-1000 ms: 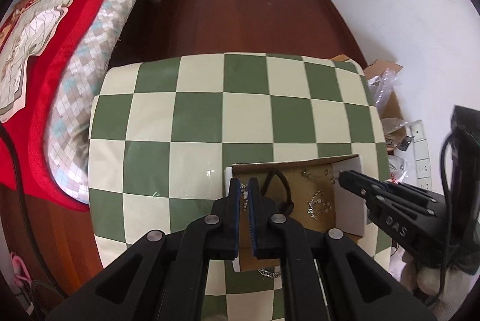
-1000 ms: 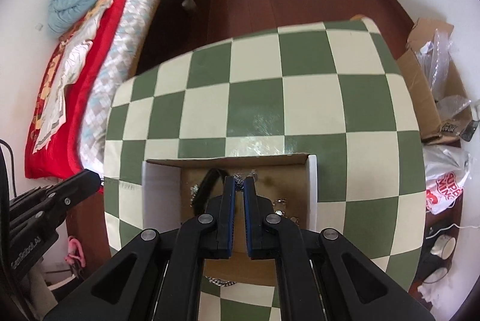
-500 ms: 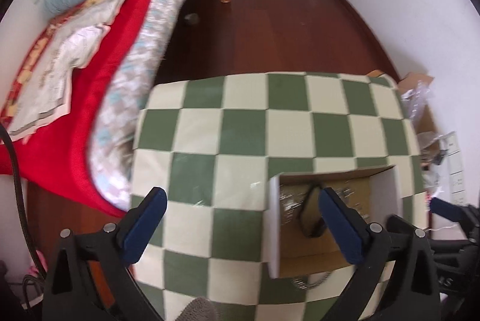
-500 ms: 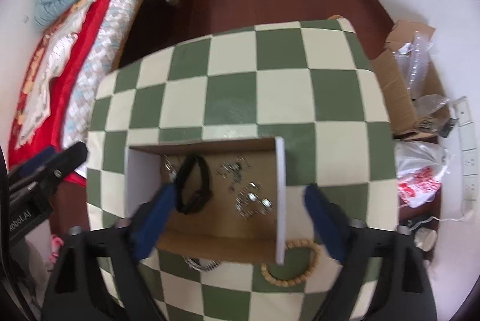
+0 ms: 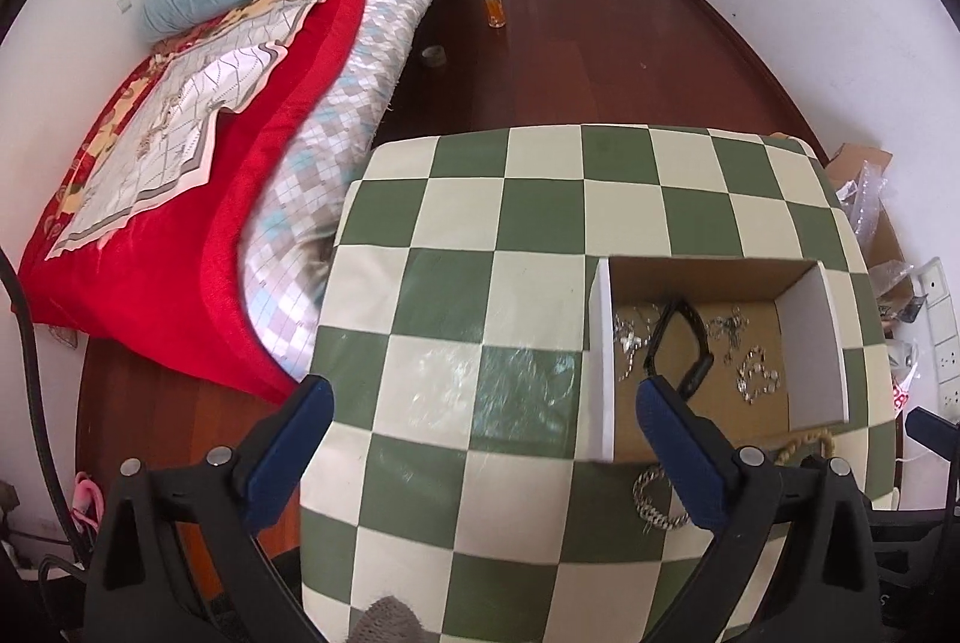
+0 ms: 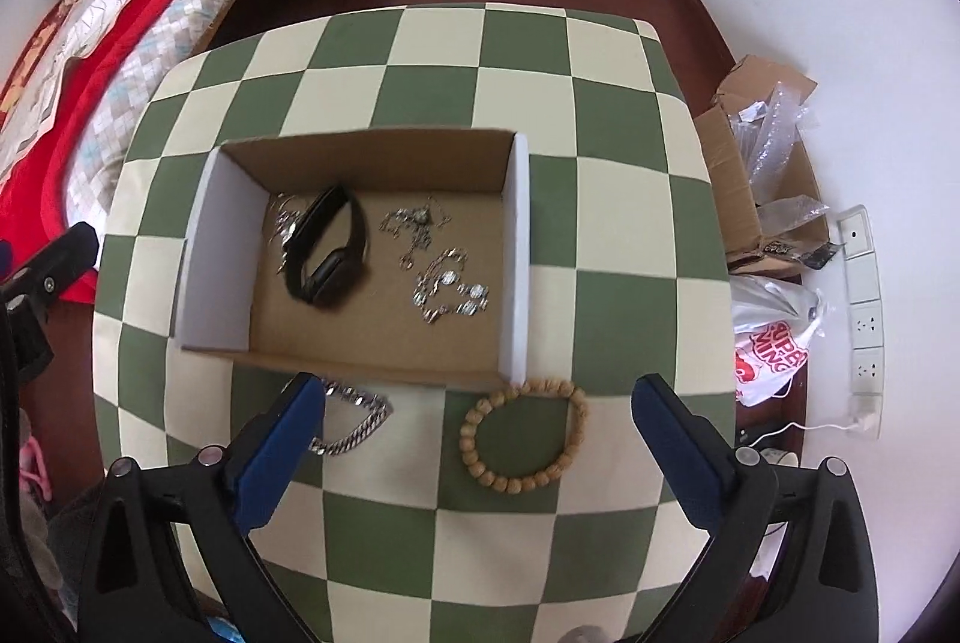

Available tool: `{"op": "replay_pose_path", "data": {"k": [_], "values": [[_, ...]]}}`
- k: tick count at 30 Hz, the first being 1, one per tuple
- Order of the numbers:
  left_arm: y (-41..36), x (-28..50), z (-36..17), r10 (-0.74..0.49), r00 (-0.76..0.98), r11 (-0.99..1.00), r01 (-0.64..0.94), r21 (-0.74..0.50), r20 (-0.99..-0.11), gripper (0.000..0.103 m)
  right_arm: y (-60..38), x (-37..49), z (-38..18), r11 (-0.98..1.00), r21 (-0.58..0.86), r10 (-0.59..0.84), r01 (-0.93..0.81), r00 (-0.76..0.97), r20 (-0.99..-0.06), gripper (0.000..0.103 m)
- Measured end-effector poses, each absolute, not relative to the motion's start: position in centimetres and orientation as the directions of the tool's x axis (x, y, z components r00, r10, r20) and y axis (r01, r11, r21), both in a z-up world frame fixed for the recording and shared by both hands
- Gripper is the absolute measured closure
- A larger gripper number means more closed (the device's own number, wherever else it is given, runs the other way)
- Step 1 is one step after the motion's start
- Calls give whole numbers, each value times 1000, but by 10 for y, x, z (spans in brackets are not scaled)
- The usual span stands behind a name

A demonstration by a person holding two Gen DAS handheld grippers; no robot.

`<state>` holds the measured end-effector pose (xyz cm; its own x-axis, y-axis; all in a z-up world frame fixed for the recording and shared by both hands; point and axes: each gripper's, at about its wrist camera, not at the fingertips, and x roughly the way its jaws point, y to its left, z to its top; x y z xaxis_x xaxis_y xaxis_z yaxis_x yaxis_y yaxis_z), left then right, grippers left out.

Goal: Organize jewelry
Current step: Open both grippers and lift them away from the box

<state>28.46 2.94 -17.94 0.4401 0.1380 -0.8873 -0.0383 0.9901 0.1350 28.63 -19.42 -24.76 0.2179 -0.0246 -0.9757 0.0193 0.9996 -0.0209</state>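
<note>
Both tools, left point(image 5: 480, 454) and right point(image 6: 479, 454), are wide and hold nothing. The bead bracelet point(image 6: 523, 436) and chain point(image 6: 353, 419) lie on the tabletop point(image 6: 540, 60) beside the box point(image 6: 521, 253); next, grab the beads

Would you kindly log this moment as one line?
left gripper open | right gripper open | wooden bead bracelet, silver chain bracelet outside cardboard box

Both cams above, share box point(image 6: 360, 283).
</note>
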Motion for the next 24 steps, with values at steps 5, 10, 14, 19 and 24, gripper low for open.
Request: {"op": "replay_pose_path", "data": {"k": [5, 10, 14, 19, 24], "values": [[32, 257, -167, 151, 482, 988, -40, 150, -863, 0, -184, 264, -236, 1000, -7, -11, 16, 268, -963, 0], [34, 229, -151, 143, 523, 989, -36, 146, -840, 0, -177, 243, -216, 999, -38, -43, 20, 340, -940, 0], [32, 213, -137, 132, 552, 989, -22, 144, -823, 0, -179, 227, -197, 998, -47, -60, 42, 389, -919, 0], [31, 196, -119, 108, 582, 993, -19, 119, -806, 0, -183, 208, -168, 997, -41, -70, 72, 453, -889, 0], [31, 184, -102, 94, 612, 995, -22, 102, -785, 0, -187, 188, -139, 995, -21, -70, 100, 515, -855, 0]]}}
